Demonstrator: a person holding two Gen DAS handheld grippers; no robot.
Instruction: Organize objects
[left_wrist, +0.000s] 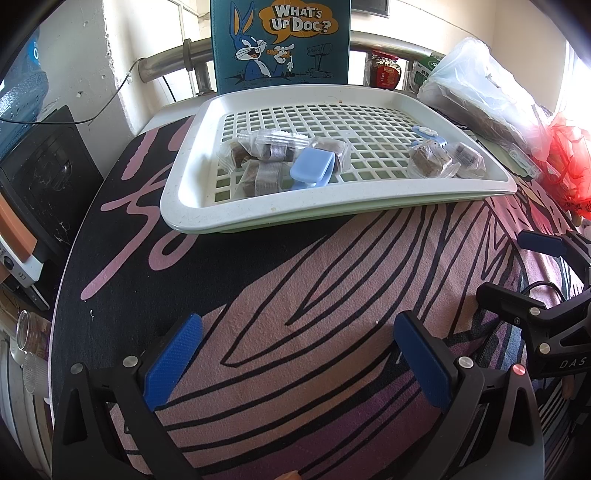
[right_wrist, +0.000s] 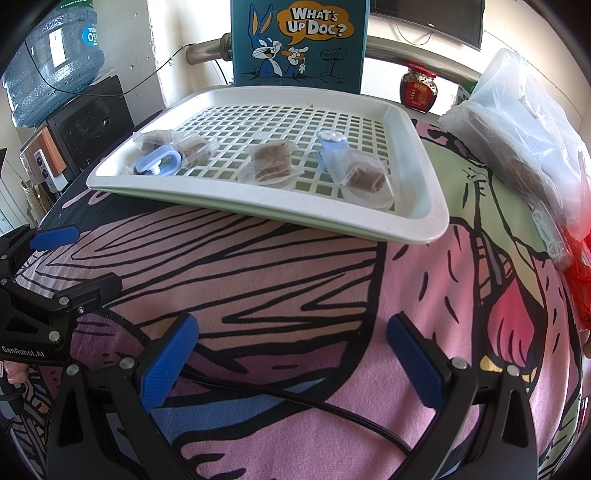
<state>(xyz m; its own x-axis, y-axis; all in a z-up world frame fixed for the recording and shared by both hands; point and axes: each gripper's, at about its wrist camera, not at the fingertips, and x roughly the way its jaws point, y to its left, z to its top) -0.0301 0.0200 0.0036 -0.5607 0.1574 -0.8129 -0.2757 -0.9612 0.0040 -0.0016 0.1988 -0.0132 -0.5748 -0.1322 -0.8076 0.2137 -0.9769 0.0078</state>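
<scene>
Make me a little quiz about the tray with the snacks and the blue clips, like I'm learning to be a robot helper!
1. True or false: the left gripper is holding a snack packet.
2. What does the white tray have for a floor? A) a grid of holes B) solid glass C) cloth
3. Fill in: the poster behind the tray says "What's Up ___?"

Key:
1. False. Both the left gripper and the right gripper are open and empty, above the pink mat.
2. A. The wrapped snack and the blue clip lie on the grid.
3. Doc
</scene>
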